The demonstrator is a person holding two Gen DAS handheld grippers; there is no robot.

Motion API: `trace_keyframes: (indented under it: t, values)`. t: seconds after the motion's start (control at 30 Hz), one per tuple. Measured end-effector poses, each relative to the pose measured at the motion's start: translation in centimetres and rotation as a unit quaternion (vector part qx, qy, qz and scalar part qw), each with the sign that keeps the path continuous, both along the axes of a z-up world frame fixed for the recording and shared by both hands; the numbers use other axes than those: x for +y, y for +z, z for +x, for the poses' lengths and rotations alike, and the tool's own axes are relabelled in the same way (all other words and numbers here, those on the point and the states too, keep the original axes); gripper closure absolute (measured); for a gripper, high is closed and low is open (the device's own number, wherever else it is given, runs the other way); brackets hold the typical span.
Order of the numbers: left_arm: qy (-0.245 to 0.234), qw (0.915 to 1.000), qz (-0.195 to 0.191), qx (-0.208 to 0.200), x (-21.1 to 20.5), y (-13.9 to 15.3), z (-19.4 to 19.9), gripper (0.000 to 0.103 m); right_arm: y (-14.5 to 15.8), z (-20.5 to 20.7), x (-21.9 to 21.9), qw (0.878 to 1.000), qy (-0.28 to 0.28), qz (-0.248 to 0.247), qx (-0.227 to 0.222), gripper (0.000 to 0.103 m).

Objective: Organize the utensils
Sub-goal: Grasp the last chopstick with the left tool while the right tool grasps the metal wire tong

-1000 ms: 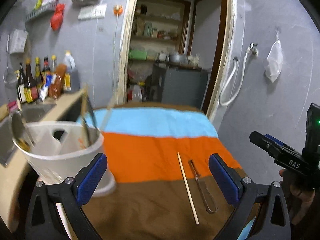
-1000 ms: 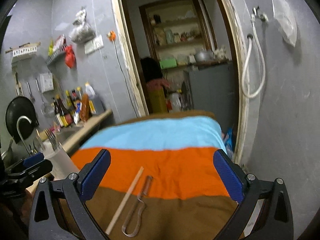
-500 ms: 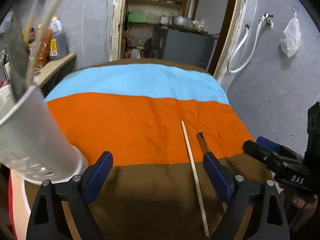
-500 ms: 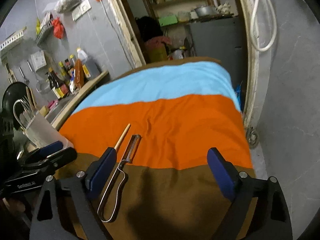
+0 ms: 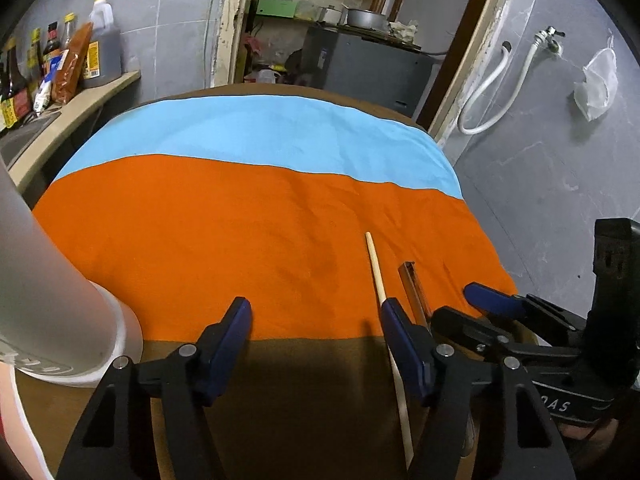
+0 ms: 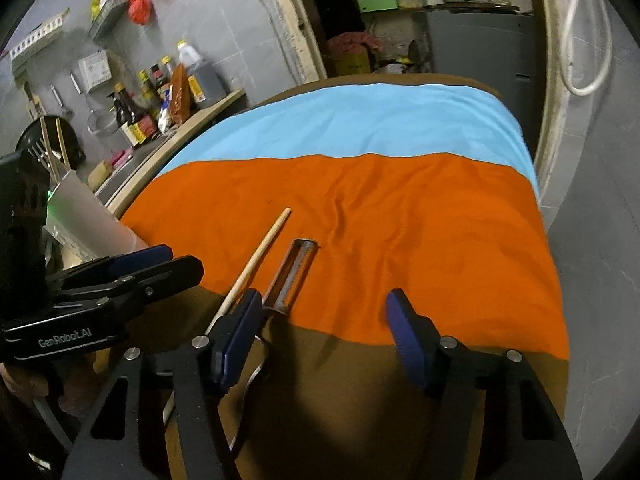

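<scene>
A wooden chopstick (image 5: 376, 270) and a metal peeler (image 5: 414, 288) lie side by side on the striped cloth (image 5: 240, 220). They also show in the right wrist view as the chopstick (image 6: 260, 254) and the peeler (image 6: 294, 274). My left gripper (image 5: 316, 316) is open and low over the cloth, its right finger beside the chopstick. My right gripper (image 6: 322, 312) is open, its left finger over the peeler's handle end. A white utensil holder (image 5: 44, 300) stands at the left; in the right wrist view the holder (image 6: 86, 216) has utensils in it.
A counter (image 6: 188, 128) with sauce bottles (image 6: 160, 92) runs along the left wall. An open doorway (image 5: 340, 40) with shelves lies beyond the table. A white hose (image 5: 492, 88) hangs on the grey wall at right.
Both grippers have tilted down and moved closer to the cloth and to the chopstick and peeler. The holder has slid to the left edge of the left view.
</scene>
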State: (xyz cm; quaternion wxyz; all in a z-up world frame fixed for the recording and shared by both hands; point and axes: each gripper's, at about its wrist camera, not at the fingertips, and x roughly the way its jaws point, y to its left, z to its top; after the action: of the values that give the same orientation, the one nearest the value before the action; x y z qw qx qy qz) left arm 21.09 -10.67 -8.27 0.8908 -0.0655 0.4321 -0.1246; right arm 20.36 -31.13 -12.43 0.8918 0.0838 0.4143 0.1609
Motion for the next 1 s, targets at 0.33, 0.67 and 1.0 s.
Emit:
trace_keyframes:
  t: [0.33,0.67,1.0]
  values:
    - [0.008,0.9998,-0.016,0.005,0.4,-0.3,1.1,0.042,-0.1,1.9,2.2,0.998,0.021,-0.059,0.011,0.046]
    - [-0.047,0.9971,-0.046,0.039,-1.4,-0.8,2.5,0.061,0.6,1.3,-0.3,0.998,0.018,-0.043,0.035,0.060]
    - [-0.096,0.9921,-0.016,0.079,-4.1,-1.9,4.9,0.081,-1.0,2.5,-1.3,0.998,0.023,0.004,0.059,0.066]
